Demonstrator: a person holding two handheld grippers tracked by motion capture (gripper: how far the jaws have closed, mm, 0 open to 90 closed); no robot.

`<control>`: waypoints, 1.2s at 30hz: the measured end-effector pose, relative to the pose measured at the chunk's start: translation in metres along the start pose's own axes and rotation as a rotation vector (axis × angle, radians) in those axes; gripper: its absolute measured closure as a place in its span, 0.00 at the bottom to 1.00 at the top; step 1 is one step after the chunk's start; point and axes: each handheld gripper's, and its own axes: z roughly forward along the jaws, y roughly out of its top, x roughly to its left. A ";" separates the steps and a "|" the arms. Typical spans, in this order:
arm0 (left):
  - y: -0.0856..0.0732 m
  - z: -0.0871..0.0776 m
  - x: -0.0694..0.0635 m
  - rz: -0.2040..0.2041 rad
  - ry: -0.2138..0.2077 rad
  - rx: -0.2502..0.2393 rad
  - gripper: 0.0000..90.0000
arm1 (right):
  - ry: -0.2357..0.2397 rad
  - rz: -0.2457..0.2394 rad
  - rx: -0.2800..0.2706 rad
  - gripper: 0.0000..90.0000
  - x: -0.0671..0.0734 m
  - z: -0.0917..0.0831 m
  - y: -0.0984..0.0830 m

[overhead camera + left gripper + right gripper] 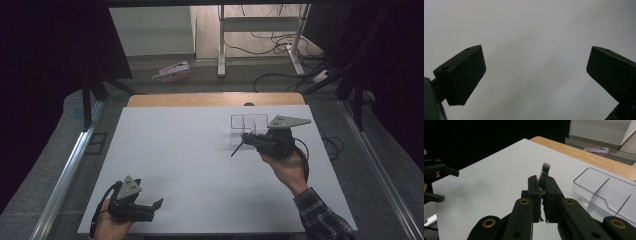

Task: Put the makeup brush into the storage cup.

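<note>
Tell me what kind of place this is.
Probably a lab or workshop set up for recording: a white work board on a wooden table, loose black cables across the grey floor beside a metal desk frame, and dark curtains around the table.

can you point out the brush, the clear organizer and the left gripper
brush (545, 166) right gripper view, on its pale bristle tip
clear organizer (607, 188) right gripper view, on a middle divider wall
left gripper (152, 206) high view, midway between its open fingers

Slim dark makeup brush (544, 173), pale bristle tip, tilted, above white table
</note>
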 end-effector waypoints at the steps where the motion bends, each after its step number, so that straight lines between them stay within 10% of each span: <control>1: -0.001 0.000 0.001 -0.004 0.002 0.000 0.03 | -0.006 0.001 -0.004 0.94 -0.003 0.000 0.002; 36: -0.016 -0.007 0.023 -0.069 0.053 0.000 0.04 | -0.110 0.010 -0.067 0.94 -0.039 -0.003 0.037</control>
